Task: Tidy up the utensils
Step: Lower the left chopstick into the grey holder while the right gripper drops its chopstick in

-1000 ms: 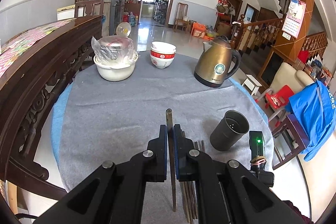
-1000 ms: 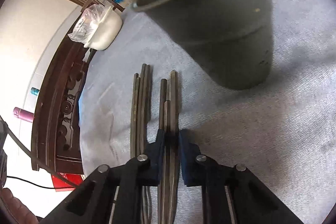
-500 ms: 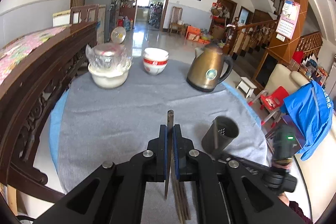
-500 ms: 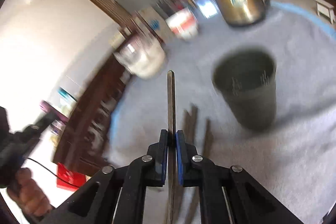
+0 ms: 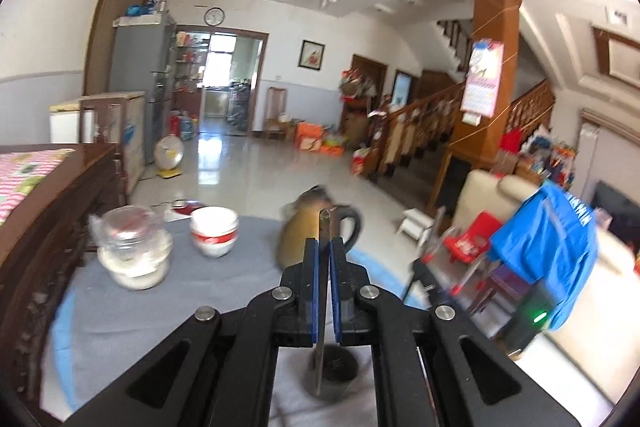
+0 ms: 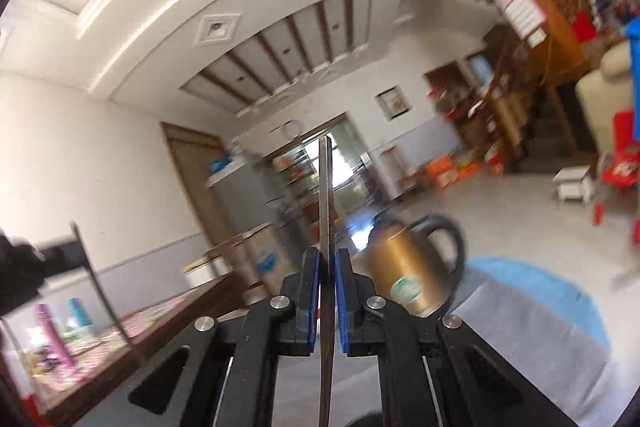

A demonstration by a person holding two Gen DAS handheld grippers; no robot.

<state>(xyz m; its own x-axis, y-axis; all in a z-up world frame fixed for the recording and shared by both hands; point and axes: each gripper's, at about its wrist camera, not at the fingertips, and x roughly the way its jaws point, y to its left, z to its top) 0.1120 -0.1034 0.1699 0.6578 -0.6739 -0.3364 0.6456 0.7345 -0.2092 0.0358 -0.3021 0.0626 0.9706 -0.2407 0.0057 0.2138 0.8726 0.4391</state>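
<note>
My left gripper (image 5: 323,247) is shut on a dark metal chopstick (image 5: 321,359) held nearly upright; its lower end hangs over the mouth of the grey utensil cup (image 5: 334,375) below my fingers. My right gripper (image 6: 327,259) is shut on another chopstick (image 6: 326,195), which points up toward the ceiling. The left gripper with its chopstick also shows blurred at the left of the right wrist view (image 6: 60,255). The chopsticks lying on the cloth are out of sight.
A gold kettle (image 5: 304,239) stands at the far side of the grey-clothed table (image 5: 120,319), with stacked red-and-white bowls (image 5: 214,231) and a wrapped white pot (image 5: 134,255) to its left. A carved wooden bench (image 5: 44,211) borders the left.
Both grippers have lifted their chopsticks off the cloth and tilted them upright. The left one has moved over the grey cup; the right one has swung up away from the table.
</note>
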